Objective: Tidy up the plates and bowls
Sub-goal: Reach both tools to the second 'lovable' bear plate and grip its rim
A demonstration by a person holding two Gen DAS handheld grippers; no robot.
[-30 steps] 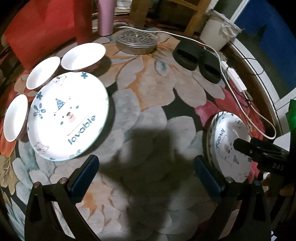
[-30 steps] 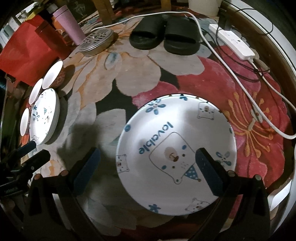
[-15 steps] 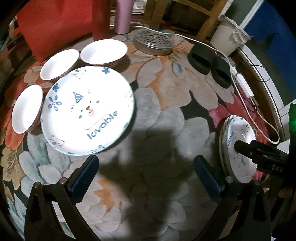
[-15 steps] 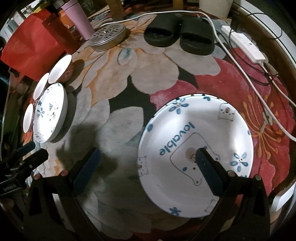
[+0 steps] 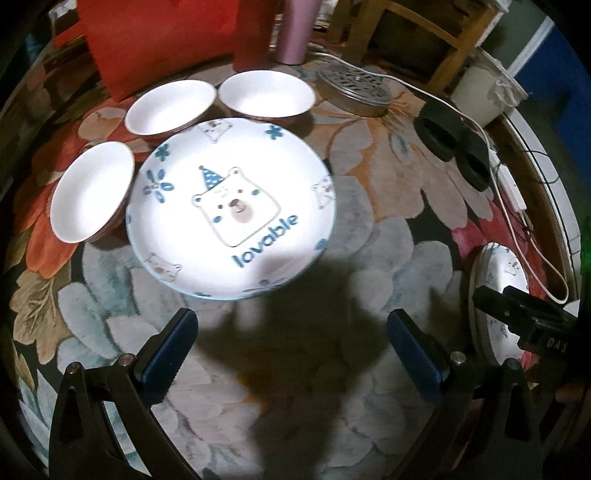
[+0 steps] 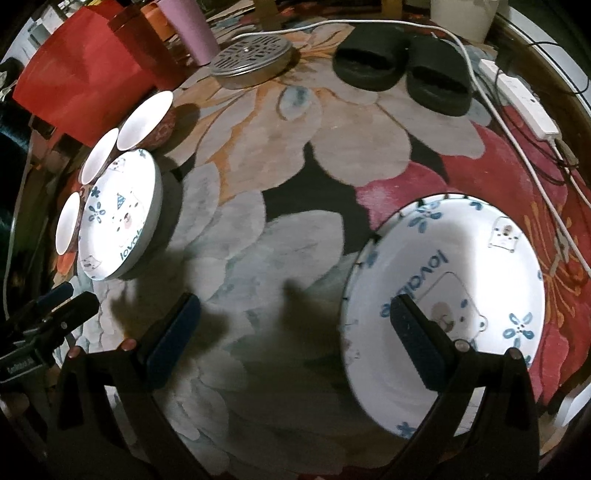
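Note:
A white bear plate marked "lovable" [image 5: 232, 206] lies on the floral rug, with three white bowls [image 5: 92, 192] [image 5: 170, 107] [image 5: 266, 94] round its left and far sides. My left gripper [image 5: 291, 347] is open and empty just short of that plate's near rim. A second bear plate [image 6: 450, 295] lies to the right; it shows at the right edge of the left wrist view [image 5: 498, 295]. My right gripper [image 6: 291, 332] is open and empty, its right finger over that plate's near part, its left finger over the rug.
A round metal grate tin [image 6: 251, 61], a pair of black slippers [image 6: 402, 72], a white cable with power strip [image 6: 524, 99], a pink tumbler [image 5: 295, 29] and a red bag [image 5: 155, 40] lie along the rug's far side.
My left gripper has moved left and nearer the left plate, which now sits centred ahead. My right gripper has shifted left, so the right plate now lies off to its right.

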